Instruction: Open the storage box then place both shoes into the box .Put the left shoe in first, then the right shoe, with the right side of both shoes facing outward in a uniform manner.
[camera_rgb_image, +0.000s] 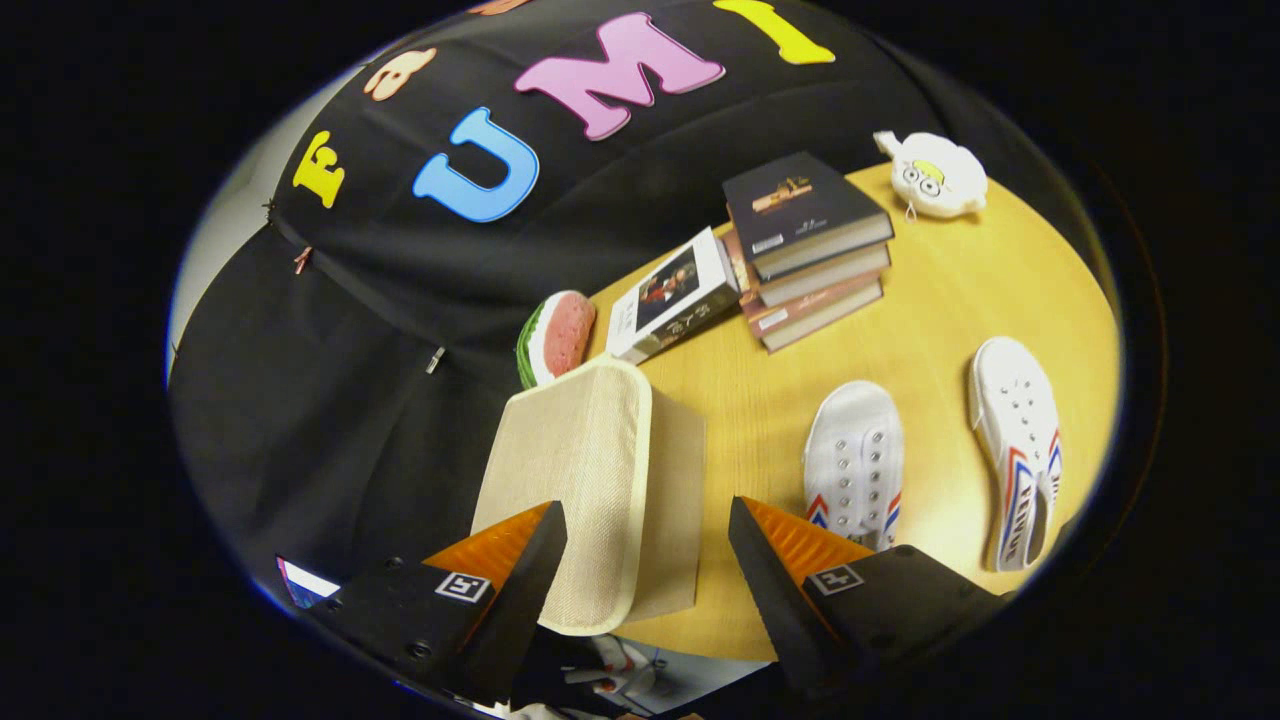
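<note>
i hold gripper (648, 545) w/ fingers apart, straddling storage box (590, 480) lid at lower centre. shoes (855, 465) lie lower right on table (940, 300). risk: fabric lid slips if pinch lands off its edge.

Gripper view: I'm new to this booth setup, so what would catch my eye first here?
First, the beige box, its lid up, standing between the open jaws of the gripper. Next, the two white shoes lying side by side on the yellow table beyond the right jaw. Behind them, a stack of books sits by the wall.
</note>
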